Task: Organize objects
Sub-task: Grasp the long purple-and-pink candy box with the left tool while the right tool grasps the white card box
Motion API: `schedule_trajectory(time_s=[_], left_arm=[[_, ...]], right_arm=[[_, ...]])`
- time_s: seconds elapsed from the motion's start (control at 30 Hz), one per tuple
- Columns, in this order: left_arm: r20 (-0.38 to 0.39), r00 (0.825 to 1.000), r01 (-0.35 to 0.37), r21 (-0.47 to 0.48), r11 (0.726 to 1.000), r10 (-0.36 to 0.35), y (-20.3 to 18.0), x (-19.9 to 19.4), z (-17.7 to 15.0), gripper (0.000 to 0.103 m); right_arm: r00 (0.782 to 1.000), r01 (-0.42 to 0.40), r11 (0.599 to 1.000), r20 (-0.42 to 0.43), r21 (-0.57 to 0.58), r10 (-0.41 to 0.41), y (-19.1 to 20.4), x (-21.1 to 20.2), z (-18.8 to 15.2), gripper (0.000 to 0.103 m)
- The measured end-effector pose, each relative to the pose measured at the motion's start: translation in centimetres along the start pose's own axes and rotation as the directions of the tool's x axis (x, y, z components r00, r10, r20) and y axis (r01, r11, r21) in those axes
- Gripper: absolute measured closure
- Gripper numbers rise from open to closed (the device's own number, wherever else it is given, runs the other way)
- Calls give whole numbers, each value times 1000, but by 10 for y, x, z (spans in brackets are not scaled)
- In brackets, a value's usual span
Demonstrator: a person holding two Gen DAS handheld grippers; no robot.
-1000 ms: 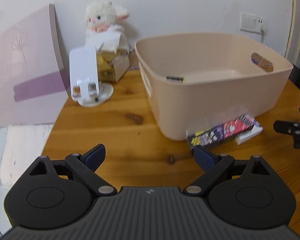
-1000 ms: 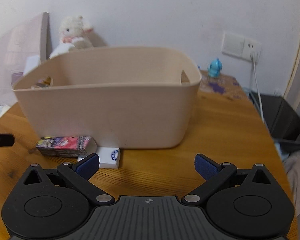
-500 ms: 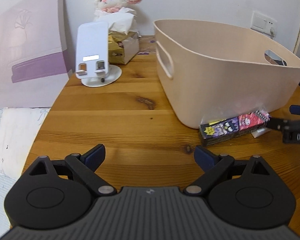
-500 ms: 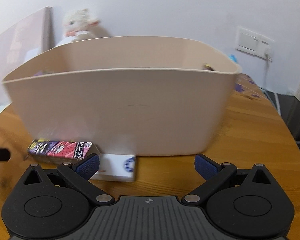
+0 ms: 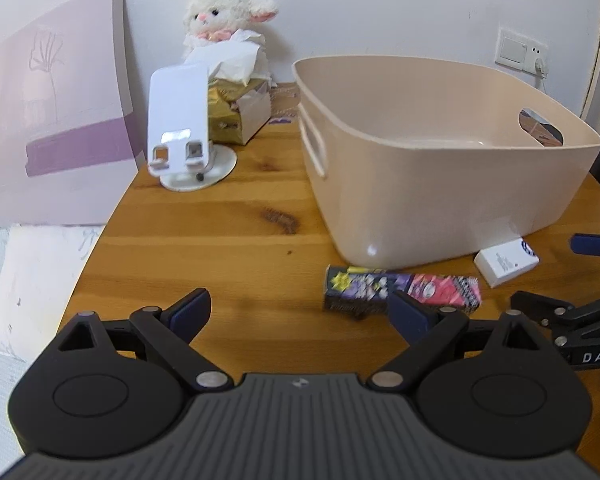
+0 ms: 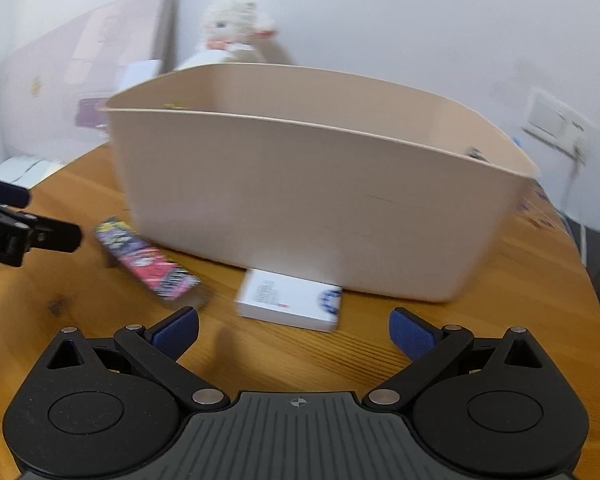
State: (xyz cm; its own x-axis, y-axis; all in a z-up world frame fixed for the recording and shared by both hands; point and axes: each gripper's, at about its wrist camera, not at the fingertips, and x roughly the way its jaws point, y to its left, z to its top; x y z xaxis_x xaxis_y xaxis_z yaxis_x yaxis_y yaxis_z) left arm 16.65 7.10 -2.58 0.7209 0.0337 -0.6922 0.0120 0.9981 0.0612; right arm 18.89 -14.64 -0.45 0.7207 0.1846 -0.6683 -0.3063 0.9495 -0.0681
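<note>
Left wrist view shows the left gripper [image 5: 298, 308] low in the frame with its jaws spread wide and nothing between them, hovering over the wooden table [image 5: 220, 240]. Just beyond its right blue pad lies a colourful box [image 5: 402, 287] printed in purple and pink, flat on the wood a little in front of the beige basket [image 5: 440, 184], which fills the centre right of the frame. To the right of the colourful box, close against the basket's lower wall, sits a small white box [image 5: 506, 261]. At the right edge of the frame the right gripper's black linkage and one blue pad show. In the upper left a white phone stand [image 5: 180, 124] stands on its round base, with a tissue box [image 5: 236, 116] behind it and a plush lamb [image 5: 224, 16] against the wall; a pink board [image 5: 52, 120] leans at the far left. Right wrist view is blurred: the right gripper [image 6: 294, 334] is likewise released and empty, its pads wide apart at the bottom of the frame, with the white box [image 6: 290, 300] just ahead between them, touching the basket [image 6: 320, 200]. The colourful box [image 6: 146, 260] lies at an angle in the centre left, near the left gripper's black arm [image 6: 20, 232] at the left edge.
</note>
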Motion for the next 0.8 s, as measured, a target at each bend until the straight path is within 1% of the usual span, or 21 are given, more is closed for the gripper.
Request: schedule_trajectory(time_s=[0.1, 0.17, 0.27, 0.4, 0.53, 0.67, 0.73, 0.8], left_arm=[[4, 1000, 2, -8, 1000, -2, -15, 8, 8, 7], [-8, 1000, 11, -22, 1000, -12, -26, 14, 12, 7], [-35, 999, 7, -36, 999, -8, -41, 24, 15, 7], [-67, 997, -32, -73, 997, 27, -53, 38, 16, 7], [-63, 997, -50, -131, 990, 42, -51, 43, 15, 5], [-87, 996, -15, -230, 973, -5, -40, 47, 17, 5], [-94, 995, -11, -246, 969, -13, -39, 48, 19, 5], [-91, 996, -35, -232, 972, 15, -43, 48, 19, 5]], right_arm=[[999, 30, 999, -26, 31, -29, -15, 4, -3, 0], [999, 32, 999, -39, 42, -31, -22, 5, -7, 0], [998, 47, 998, -45, 32, -46, -26, 4, -14, 0], [998, 48, 998, -49, 45, -46, -30, 9, -17, 0], [998, 35, 997, -54, 67, -32, -34, 12, -19, 0], [998, -3, 997, -57, 77, 7, -29, 15, -19, 0], [999, 4, 998, -49, 61, -1, -23, 16, -19, 0], [999, -4, 998, -45, 64, 7, -20, 16, -20, 0]])
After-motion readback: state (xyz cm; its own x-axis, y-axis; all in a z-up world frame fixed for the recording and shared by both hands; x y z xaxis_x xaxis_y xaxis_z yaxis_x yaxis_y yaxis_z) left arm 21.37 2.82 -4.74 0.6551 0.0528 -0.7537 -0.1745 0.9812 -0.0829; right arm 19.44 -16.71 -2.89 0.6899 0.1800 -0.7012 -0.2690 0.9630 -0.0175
